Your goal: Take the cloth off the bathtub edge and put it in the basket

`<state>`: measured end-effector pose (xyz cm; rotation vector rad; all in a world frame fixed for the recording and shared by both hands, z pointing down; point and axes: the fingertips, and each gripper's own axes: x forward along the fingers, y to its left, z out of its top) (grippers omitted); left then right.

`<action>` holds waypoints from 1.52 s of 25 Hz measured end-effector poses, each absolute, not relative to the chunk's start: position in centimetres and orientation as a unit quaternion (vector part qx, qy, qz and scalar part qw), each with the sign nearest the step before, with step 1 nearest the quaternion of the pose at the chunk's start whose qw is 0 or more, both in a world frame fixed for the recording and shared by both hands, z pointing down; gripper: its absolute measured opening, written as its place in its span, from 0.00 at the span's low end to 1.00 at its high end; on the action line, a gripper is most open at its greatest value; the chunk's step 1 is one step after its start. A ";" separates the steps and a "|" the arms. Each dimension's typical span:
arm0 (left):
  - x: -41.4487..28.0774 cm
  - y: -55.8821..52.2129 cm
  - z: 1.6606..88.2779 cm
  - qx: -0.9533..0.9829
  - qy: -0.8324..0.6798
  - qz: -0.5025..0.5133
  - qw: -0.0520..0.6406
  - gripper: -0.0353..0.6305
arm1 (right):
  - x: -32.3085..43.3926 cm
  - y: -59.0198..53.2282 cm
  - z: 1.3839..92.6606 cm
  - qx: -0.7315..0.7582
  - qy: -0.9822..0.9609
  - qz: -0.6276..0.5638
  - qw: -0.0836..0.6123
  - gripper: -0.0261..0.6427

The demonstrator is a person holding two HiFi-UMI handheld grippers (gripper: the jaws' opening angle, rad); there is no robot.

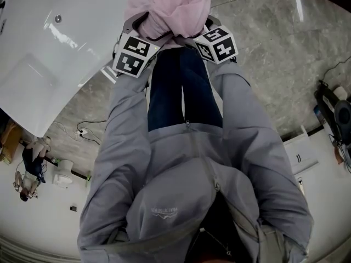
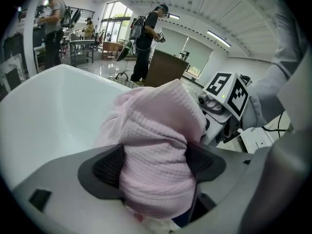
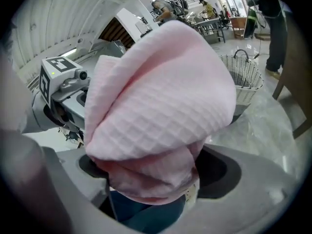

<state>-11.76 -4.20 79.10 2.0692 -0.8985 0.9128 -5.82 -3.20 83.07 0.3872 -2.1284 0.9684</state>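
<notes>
A bunched pink waffle cloth [image 1: 167, 7] sits between my two grippers, just right of the white bathtub [image 1: 49, 48]. What it rests on is hidden. My left gripper [image 1: 137, 29] is spread wide, and the cloth [image 2: 156, 150] fills the gap between its dark pads [image 2: 109, 167]. My right gripper [image 1: 211, 23] is also spread wide. There the cloth [image 3: 161, 101] heaps over the left pad and lies beside the right pad [image 3: 222, 172]. The white wicker basket [image 3: 241, 77] stands on the floor some way beyond the cloth.
The person's grey sleeves and dark blue trousers [image 1: 181, 86] fill the middle of the head view. Cables [image 1: 88, 127] lie on the marble floor [image 1: 274, 53] by the tub. Equipment [image 1: 334, 114] stands at the right edge. People [image 2: 146, 38] stand in the background.
</notes>
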 end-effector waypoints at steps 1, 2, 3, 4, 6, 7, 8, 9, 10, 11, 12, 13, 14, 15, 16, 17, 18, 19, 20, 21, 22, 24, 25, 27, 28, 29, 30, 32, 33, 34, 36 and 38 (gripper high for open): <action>-11.7 -4.2 79.3 0.798 -0.343 0.357 0.344 0.62 | -6.0 -3.1 83.3 0.147 -0.830 0.383 0.377 0.77; -11.7 -4.3 79.4 0.798 -0.340 0.362 0.342 0.62 | -6.1 -3.1 83.4 0.144 -0.829 0.387 0.378 0.77; -11.6 -4.3 79.5 0.798 -0.338 0.364 0.341 0.62 | -6.1 -3.0 83.5 0.141 -0.828 0.389 0.379 0.77; -11.5 -4.3 79.6 0.799 -0.336 0.365 0.341 0.62 | -6.1 -3.0 83.5 0.138 -0.827 0.391 0.380 0.77; -11.4 -4.3 79.7 0.800 -0.333 0.362 0.343 0.62 | -6.2 -2.7 83.2 0.130 -0.827 0.395 0.378 0.73; -11.4 -4.2 79.7 0.800 -0.332 0.361 0.345 0.62 | -6.3 -2.5 83.0 0.125 -0.828 0.397 0.376 0.70; -11.4 -4.2 79.7 0.799 -0.332 0.362 0.347 0.62 | -6.5 -2.3 82.7 0.121 -0.829 0.397 0.375 0.65; -11.4 -4.2 79.7 0.796 -0.333 0.366 0.349 0.62 | -6.6 -2.0 82.4 0.117 -0.830 0.396 0.374 0.59; -11.4 -4.2 79.6 0.792 -0.334 0.371 0.350 0.62 | -6.7 -1.8 82.0 0.115 -0.832 0.394 0.373 0.54; -11.4 -4.2 79.6 0.788 -0.335 0.378 0.352 0.62 | -6.7 -1.6 81.7 0.115 -0.833 0.392 0.374 0.48; -11.3 -4.2 79.5 0.784 -0.335 0.385 0.354 0.62 | -6.7 -1.5 81.3 0.117 -0.833 0.390 0.374 0.44; -11.3 -4.2 79.4 0.781 -0.335 0.390 0.356 0.62 | -6.7 -1.5 81.0 0.121 -0.833 0.390 0.373 0.40; -11.3 -4.3 79.3 0.778 -0.335 0.392 0.357 0.61 | -6.6 -1.5 80.5 0.125 -0.833 0.391 0.370 0.36; -11.2 -4.3 79.1 0.777 -0.336 0.393 0.360 0.61 | -6.6 -1.5 80.1 0.129 -0.833 0.393 0.367 0.32; -11.2 -4.2 78.8 0.776 -0.335 0.393 0.363 0.60 | -6.5 -1.4 79.6 0.131 -0.833 0.394 0.365 0.29; -11.1 -4.1 78.5 0.775 -0.334 0.392 0.365 0.58 | -6.5 -1.3 79.2 0.133 -0.834 0.394 0.364 0.27; -11.0 -3.9 78.2 0.775 -0.332 0.392 0.367 0.54 | -6.5 -1.2 78.7 0.134 -0.834 0.393 0.363 0.25; -11.0 -3.7 77.8 0.775 -0.330 0.392 0.369 0.49 | -6.6 -1.1 78.3 0.135 -0.834 0.391 0.364 0.24; -10.9 -3.5 77.5 0.775 -0.327 0.391 0.374 0.45 | -6.7 -1.0 77.9 0.136 -0.835 0.388 0.366 0.23; -10.8 -3.4 77.2 0.774 -0.325 0.389 0.379 0.41 | -6.8 -1.1 77.5 0.137 -0.835 0.383 0.369 0.22; -10.6 -3.3 76.8 0.775 -0.322 0.384 0.384 0.38 | -6.8 -1.2 77.1 0.139 -0.837 0.378 0.371 0.21; -10.3 -3.3 76.0 0.779 -0.319 0.373 0.390 0.30 | -6.9 -1.5 76.3 0.142 -0.840 0.370 0.371 0.20; -10.1 -3.2 75.5 0.781 -0.319 0.368 0.391 0.28 | -6.8 -1.4 75.8 0.142 -0.841 0.367 0.372 0.20; -10.0 -2.8 74.5 0.784 -0.318 0.359 0.394 0.26 | -6.9 -1.1 74.8 0.141 -0.842 0.364 0.372 0.19; -10.0 -2.6 73.9 0.786 -0.318 0.355 0.395 0.26 | -6.9 -1.1 74.2 0.142 -0.843 0.362 0.371 0.19; -10.0 -2.6 73.3 0.787 -0.318 0.350 0.395 0.26 | -6.9 -1.0 73.6 0.143 -0.844 0.361 0.369 0.19; -10.0 -2.5 72.6 0.789 -0.318 0.346 0.394 0.25 | -6.9 -1.0 72.9 0.145 -0.845 0.360 0.367 0.19; -9.7 -2.3 71.1 0.794 -0.318 0.340 0.391 0.25 | -6.7 -0.8 71.3 0.149 -0.848 0.357 0.363 0.19; -9.6 -2.2 70.2 0.797 -0.318 0.338 0.388 0.24 | -6.6 -0.7 70.4 0.152 -0.849 0.354 0.361 0.19; -9.5 -2.2 69.3 0.800 -0.318 0.335 0.384 0.24 | -6.5 -0.7 69.5 0.155 -0.851 0.349 0.359 0.19; -9.2 -2.1 67.4 0.806 -0.318 0.328 0.376 0.24 | -6.3 -0.7 67.6 0.159 -0.857 0.339 0.356 0.19; -9.1 -2.1 65.5 0.813 -0.318 0.320 0.367 0.24 | -6.1 -0.7 65.7 0.163 -0.862 0.328 0.350 0.19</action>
